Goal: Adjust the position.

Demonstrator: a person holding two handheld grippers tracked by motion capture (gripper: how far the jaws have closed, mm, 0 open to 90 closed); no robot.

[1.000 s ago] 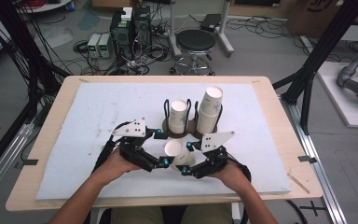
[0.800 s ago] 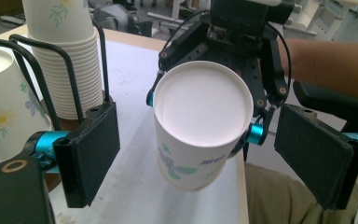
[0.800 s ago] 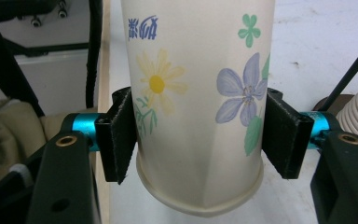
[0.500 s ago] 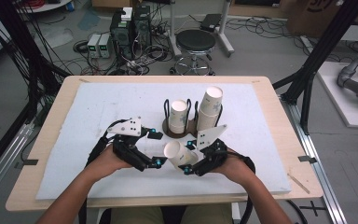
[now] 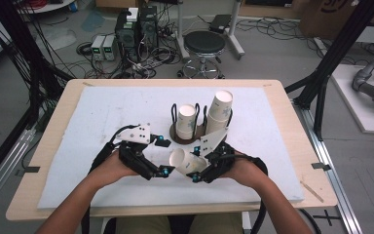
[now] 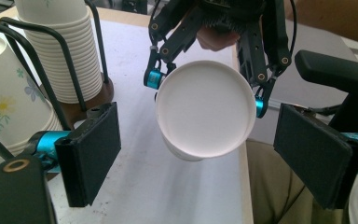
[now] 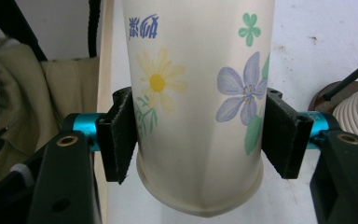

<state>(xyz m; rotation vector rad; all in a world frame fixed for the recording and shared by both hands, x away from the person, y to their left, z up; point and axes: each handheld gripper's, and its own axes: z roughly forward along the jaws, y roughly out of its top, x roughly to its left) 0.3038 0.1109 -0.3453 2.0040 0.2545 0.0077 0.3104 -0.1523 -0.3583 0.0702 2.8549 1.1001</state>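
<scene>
A white paper cup with flower prints [image 5: 182, 162] lies tilted on its side in the air just above the white mat. My right gripper [image 5: 195, 165] is shut on it. In the right gripper view the pads [image 7: 121, 140] press both sides of the cup [image 7: 200, 84] near its base. The cup's open mouth [image 6: 205, 114] faces my left gripper [image 6: 205, 156], whose jaws stand wide open on either side of it without touching. In the high view the left gripper [image 5: 164, 157] sits just left of the cup's rim.
A black wire cup holder [image 5: 190, 136] stands behind the grippers, with one flowered cup [image 5: 187, 119] in its left slot and a tall cup stack [image 5: 219, 112] in its right. The white mat [image 5: 102, 112] covers the wooden table [image 5: 282, 97].
The right gripper has lifted the cup a little and tipped it over, so its mouth now points at the left gripper. The left gripper has stayed where it was, open.
</scene>
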